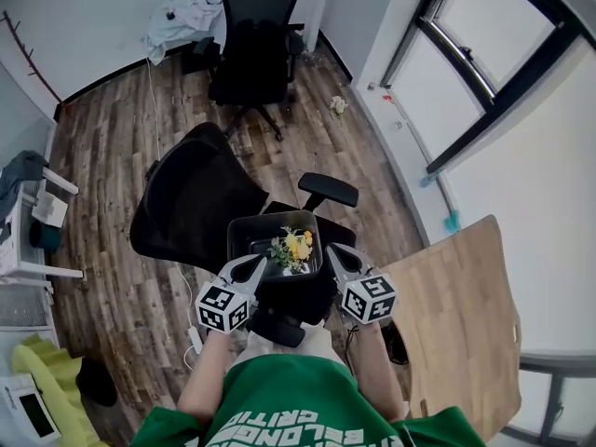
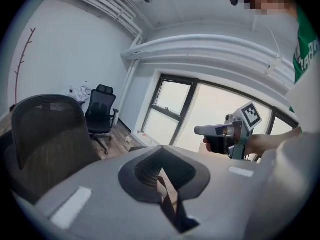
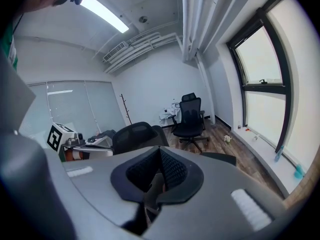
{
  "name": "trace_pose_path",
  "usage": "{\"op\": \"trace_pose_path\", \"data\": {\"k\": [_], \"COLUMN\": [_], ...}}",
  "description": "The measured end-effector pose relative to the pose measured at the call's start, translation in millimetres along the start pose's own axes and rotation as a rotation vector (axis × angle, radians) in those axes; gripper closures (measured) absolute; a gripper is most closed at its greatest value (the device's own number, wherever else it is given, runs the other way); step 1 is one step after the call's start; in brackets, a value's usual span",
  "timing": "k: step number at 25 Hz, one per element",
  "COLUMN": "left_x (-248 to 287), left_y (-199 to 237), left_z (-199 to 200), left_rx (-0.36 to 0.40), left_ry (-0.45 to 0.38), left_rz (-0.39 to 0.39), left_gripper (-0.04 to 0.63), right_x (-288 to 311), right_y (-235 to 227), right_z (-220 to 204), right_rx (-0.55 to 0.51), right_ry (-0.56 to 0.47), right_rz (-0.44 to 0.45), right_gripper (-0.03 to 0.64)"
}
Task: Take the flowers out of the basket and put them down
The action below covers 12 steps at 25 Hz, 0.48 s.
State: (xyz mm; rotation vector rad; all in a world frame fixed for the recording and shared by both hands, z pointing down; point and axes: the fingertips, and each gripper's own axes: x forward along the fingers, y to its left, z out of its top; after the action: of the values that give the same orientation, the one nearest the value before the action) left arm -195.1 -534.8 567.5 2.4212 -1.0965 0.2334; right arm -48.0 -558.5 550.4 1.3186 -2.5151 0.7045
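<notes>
A black basket (image 1: 244, 236) sits on the seat of a black mesh office chair (image 1: 191, 203), right below me. Yellow and white flowers with green leaves (image 1: 296, 248) lie inside it, toward its right side. My left gripper (image 1: 251, 266) hovers at the basket's near left corner with its jaws together and nothing in them. My right gripper (image 1: 335, 253) hangs just right of the basket, also shut and empty. Each gripper view looks level across the room and shows neither basket nor flowers. The left gripper (image 2: 161, 153) sees the right gripper (image 2: 216, 130); the right gripper (image 3: 160, 154) sees the left gripper (image 3: 75, 141).
A second black office chair (image 1: 256, 35) stands farther off on the wood floor. A light wooden table (image 1: 466, 315) is at my right, beside the window wall. The mesh chair's armrest (image 1: 328, 190) juts out just beyond the basket. White shelving (image 1: 28, 240) is at the left.
</notes>
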Motion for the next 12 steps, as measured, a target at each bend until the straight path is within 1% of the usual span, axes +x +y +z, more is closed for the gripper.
{"op": "trace_pose_path", "data": {"k": [3, 6, 12], "left_x": [14, 27, 35], "left_y": [-6, -8, 5], "left_z": [2, 2, -3], "left_rx": [0.008, 0.036, 0.043], "left_ry": [0.006, 0.029, 0.055], "left_rz": [-0.004, -0.018, -0.012], "left_gripper": [0.575, 0.577, 0.575], "right_x": [-1, 1, 9], "right_y": [-12, -18, -26], "right_z": [-2, -4, -17], "right_rx": [0.005, 0.003, 0.001], "right_ry": [0.009, 0.021, 0.052], "right_rz": [0.007, 0.012, 0.007], "right_gripper": [0.612, 0.612, 0.612]}}
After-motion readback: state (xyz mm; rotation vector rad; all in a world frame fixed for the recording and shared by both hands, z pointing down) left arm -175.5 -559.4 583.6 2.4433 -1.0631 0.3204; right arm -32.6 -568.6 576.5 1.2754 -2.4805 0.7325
